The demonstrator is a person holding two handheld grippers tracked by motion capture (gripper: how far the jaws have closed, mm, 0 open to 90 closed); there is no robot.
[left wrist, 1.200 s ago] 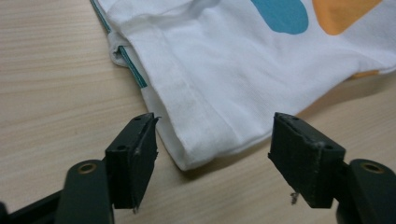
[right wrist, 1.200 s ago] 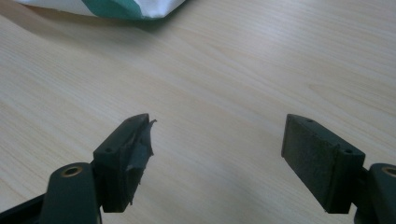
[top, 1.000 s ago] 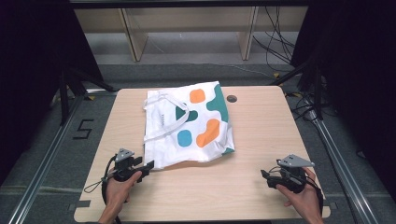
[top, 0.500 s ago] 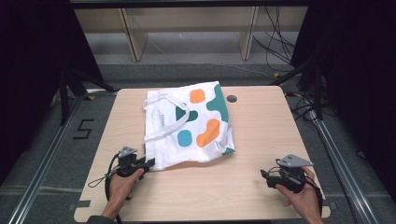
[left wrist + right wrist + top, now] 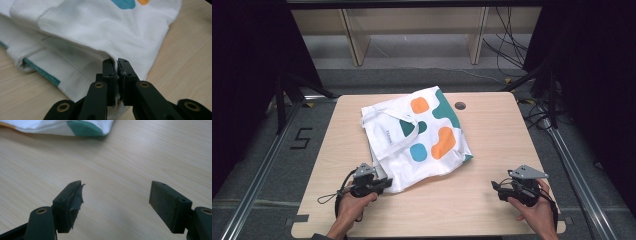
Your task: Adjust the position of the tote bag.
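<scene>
My left tongs (image 5: 117,65) pinch the near edge of the tote bag (image 5: 414,135); my right tongs (image 5: 116,203) wait released.

I see the white tote bag, printed with orange, teal and blue shapes, lying flat in the middle of the worktop (image 5: 492,130), with its handles towards the left side. In the left gripper view the two jaws are clenched on a fold of white cloth at the bag's near left corner. The right tongs stay spread wide above bare wood near the worktop's front right, well apart from the bag, whose teal corner (image 5: 83,128) shows ahead of them.
</scene>
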